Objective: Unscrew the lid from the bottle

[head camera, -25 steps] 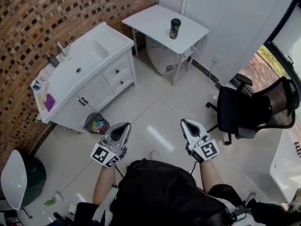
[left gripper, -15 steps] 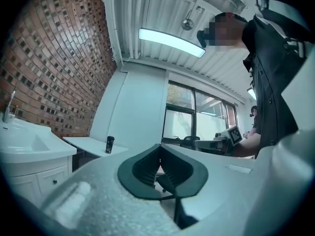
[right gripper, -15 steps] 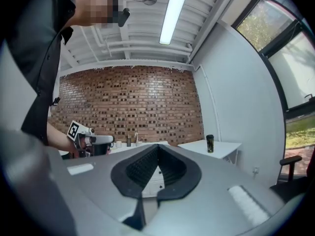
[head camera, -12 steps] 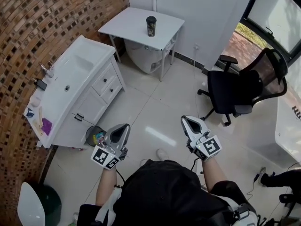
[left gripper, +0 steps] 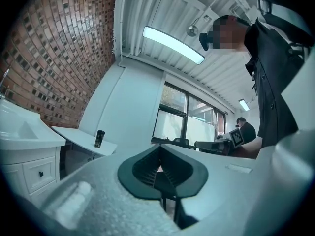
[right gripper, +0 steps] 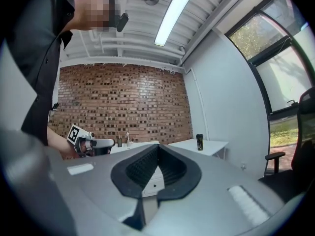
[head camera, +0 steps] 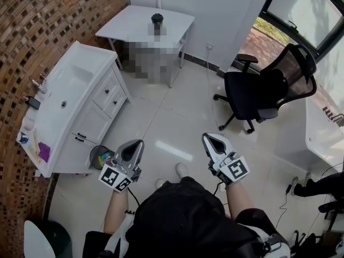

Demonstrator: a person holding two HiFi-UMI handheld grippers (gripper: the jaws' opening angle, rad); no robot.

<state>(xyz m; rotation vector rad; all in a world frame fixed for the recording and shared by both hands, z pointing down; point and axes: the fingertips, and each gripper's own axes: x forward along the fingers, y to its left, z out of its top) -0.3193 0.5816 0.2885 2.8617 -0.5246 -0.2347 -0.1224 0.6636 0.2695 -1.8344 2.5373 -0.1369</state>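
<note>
A dark bottle [head camera: 157, 20] with a black lid stands upright on a small white table [head camera: 129, 23] at the far end of the room; it also shows as the bottle [left gripper: 99, 138] in the left gripper view and the bottle [right gripper: 199, 142] in the right gripper view. My left gripper [head camera: 137, 142] and right gripper [head camera: 207, 137] are held low in front of the person, far from the table. Both are shut with nothing between the jaws. The left gripper [left gripper: 158, 157] and right gripper [right gripper: 157, 156] each show jaws pressed together.
A white vanity with a sink [head camera: 59, 104] stands along the brick wall at left, a small bin [head camera: 99, 156] beside it. A black office chair [head camera: 260, 90] is at right near the window. White tiled floor [head camera: 172, 117] lies between me and the table.
The view has swung and advanced: the table and bottle have shifted left in the head view, and the chair has moved toward the centre. Both grippers stay shut in the same pose.
</note>
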